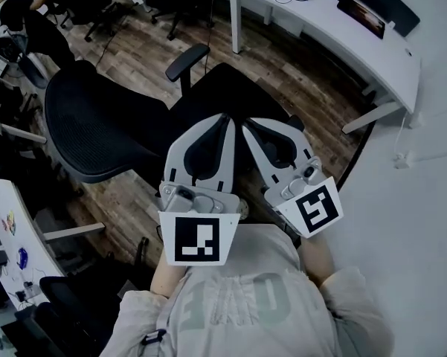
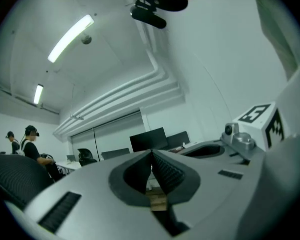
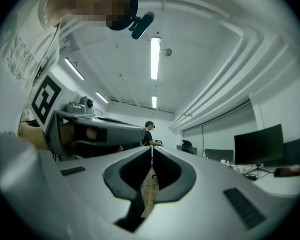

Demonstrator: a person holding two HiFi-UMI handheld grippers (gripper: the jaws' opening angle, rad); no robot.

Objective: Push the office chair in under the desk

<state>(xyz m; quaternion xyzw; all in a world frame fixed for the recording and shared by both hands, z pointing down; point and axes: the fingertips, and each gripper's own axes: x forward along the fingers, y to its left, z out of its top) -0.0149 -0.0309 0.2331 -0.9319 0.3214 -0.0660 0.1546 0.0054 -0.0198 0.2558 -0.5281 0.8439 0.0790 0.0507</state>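
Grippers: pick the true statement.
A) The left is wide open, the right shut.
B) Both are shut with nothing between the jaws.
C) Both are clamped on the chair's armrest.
B: the left gripper and the right gripper each show jaws pressed together and empty, and the armrest stands free.

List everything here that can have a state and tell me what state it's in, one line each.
office chair: pulled out on the wood floor, not yet under the desk.
desk: chair not beneath it, cables lying on top.
left gripper: shut, nothing between the jaws.
right gripper: shut, nothing between the jaws.
monitor: screen dark.
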